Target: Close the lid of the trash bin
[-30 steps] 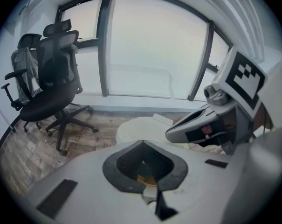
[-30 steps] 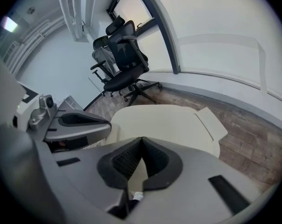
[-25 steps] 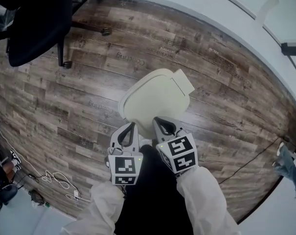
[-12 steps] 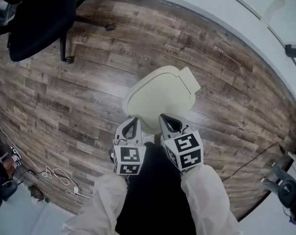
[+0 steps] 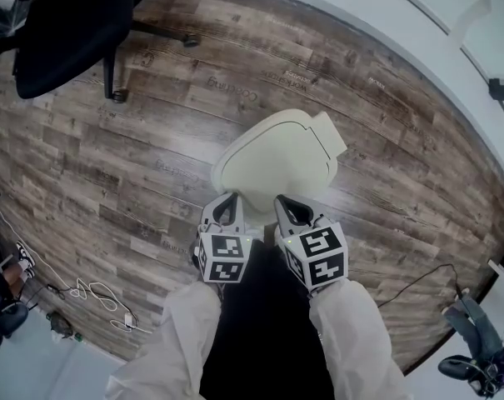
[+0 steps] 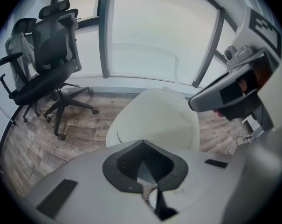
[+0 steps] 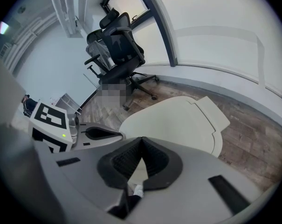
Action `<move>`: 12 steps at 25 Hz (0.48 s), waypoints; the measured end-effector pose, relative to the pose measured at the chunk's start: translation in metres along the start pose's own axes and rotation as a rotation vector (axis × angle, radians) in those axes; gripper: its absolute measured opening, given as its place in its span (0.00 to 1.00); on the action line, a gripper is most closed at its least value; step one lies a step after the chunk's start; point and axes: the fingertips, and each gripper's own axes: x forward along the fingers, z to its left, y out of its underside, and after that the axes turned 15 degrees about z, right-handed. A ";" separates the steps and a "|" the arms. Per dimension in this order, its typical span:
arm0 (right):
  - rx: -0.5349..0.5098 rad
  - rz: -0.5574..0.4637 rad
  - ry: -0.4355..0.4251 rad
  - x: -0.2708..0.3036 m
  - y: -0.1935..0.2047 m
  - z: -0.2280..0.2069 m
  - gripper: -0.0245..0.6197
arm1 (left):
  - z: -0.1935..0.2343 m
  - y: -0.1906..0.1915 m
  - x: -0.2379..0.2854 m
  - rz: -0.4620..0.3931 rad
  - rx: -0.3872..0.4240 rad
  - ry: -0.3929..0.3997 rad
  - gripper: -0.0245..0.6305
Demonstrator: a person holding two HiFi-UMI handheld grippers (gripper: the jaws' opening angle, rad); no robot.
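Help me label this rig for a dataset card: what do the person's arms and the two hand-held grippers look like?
Both arms wear loose white sleeves. The left hand-held gripper and right hand-held gripper match: pale grey shells, black ribbed pads inside, and each has a white cube printed with black square markers, carrying a small green light.

Faint print on the wood floor (image 5: 135, 173), too blurred to read, square coded markers on left gripper (image 5: 231, 198) and right gripper (image 5: 279, 201), no letters

Trash bin lid (image 5: 276, 161): smooth matt cream plastic. Floor (image 5: 93, 173): rough-grained wood planks. Chair (image 6: 51, 50): black mesh.
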 end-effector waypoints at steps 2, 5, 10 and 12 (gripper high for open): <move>-0.001 -0.001 -0.002 0.000 -0.002 0.001 0.07 | 0.000 0.001 0.003 0.010 0.006 -0.001 0.05; -0.001 0.000 -0.004 0.001 -0.003 0.000 0.07 | 0.000 0.000 0.005 0.015 0.023 -0.006 0.05; -0.001 0.010 -0.006 0.004 0.000 0.002 0.07 | -0.001 0.002 0.006 0.018 0.027 -0.001 0.05; -0.002 0.015 -0.007 0.005 0.001 0.002 0.07 | 0.000 0.002 0.007 0.018 0.025 0.000 0.05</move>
